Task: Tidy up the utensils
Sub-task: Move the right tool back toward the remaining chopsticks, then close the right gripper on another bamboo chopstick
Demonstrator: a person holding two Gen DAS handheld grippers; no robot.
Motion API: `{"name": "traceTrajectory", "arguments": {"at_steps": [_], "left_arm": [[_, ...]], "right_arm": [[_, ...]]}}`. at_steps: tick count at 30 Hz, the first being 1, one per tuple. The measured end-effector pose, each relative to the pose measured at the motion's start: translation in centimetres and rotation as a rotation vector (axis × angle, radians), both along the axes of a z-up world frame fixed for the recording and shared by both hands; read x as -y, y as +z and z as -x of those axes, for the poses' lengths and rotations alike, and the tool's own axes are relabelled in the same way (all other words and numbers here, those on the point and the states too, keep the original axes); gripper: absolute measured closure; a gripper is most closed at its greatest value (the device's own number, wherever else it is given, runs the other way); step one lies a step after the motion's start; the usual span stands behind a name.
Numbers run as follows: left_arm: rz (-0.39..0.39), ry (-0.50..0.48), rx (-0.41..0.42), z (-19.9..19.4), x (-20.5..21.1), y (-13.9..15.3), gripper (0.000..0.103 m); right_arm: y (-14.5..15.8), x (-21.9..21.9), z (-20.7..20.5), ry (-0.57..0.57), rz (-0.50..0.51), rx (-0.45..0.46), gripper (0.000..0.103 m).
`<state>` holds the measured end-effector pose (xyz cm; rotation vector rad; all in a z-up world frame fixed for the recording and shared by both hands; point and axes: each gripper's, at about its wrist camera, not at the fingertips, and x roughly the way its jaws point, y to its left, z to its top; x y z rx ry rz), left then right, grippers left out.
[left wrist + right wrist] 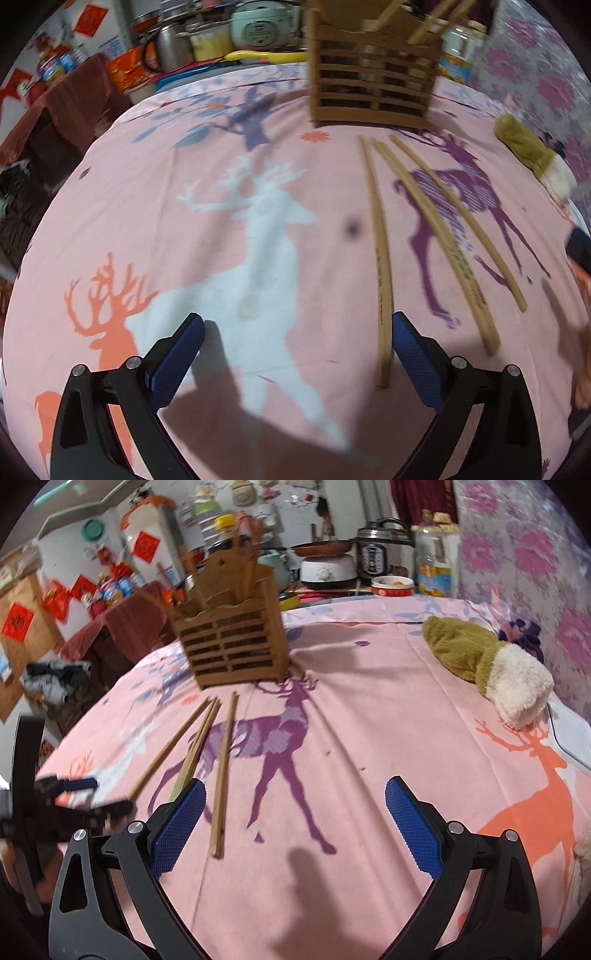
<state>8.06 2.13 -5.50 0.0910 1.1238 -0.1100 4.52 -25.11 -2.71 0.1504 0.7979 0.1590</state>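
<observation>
A slatted wooden utensil holder (373, 74) (236, 642) stands at the far side of the pink deer-print cloth, with some sticks upright in it. Several wooden chopsticks (380, 258) (223, 775) lie on the cloth in front of it, fanned out lengthwise. My left gripper (297, 325) is open and low over the cloth; the near end of the leftmost chopstick lies just inside its right finger (410, 347). My right gripper (293, 786) is open and empty, with its left finger (181, 823) beside the rightmost chopstick. The left gripper (74, 794) shows blurred at the left of the right wrist view.
An olive and white plush item (487, 664) (532, 155) lies at the far right of the table. Behind the table stand a rice cooker (258, 26), pots and jars (432, 554). The table's left edge drops off toward a brown-covered stand (74, 96).
</observation>
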Motion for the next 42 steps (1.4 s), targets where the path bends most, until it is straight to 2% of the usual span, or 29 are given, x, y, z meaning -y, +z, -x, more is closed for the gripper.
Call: {"name": "traceTrajectory", "arguments": {"at_steps": [3,9,13,20,23,25,27,28,32,36,42], "left_arm": [[-0.004,0.044,-0.001,-0.5,-1.1,0.0,0.004],[-0.01,0.055,0.002,-0.6,-1.3,0.1,0.004],[-0.01,0.055,0.003,-0.7,-1.4,0.1,0.004],[-0.01,0.057,0.005,-0.6,-1.4,0.1,0.004],[-0.011,0.058,0.006,-0.7,-1.4,0.1,0.004],[-0.011,0.057,0.006,-0.7,-1.4,0.1,0.004],[-0.011,0.057,0.006,-0.7,-1.4,0.1,0.004],[-0.011,0.057,0.006,-0.6,-1.3,0.1,0.004],[-0.011,0.057,0.006,-0.6,-1.3,0.1,0.004],[-0.012,0.057,0.006,-0.6,-1.4,0.1,0.004],[-0.011,0.057,0.006,-0.6,-1.4,0.1,0.004]], "right_arm": [[-0.3,-1.6,0.0,0.065,0.05,-0.013,0.01],[-1.1,-4.6,0.5,0.206,0.134,-0.041,0.034],[-1.3,-4.9,0.5,0.229,0.138,-0.059,0.039],[-1.6,-5.8,0.7,0.278,0.157,-0.078,0.041],[-2.0,-6.3,0.6,0.302,0.172,-0.1,0.049],[-2.5,-6.0,0.1,0.286,0.174,-0.135,0.061],[-2.6,-5.2,-0.3,0.251,0.16,-0.149,0.08],[-2.6,-4.6,-0.4,0.22,0.162,-0.151,0.082],[-2.5,-3.4,-0.7,0.17,0.144,-0.148,0.078],[-2.3,-3.7,-0.6,0.185,0.158,-0.13,0.077],[-2.6,-3.5,-0.9,0.182,0.138,-0.153,0.076]]}}
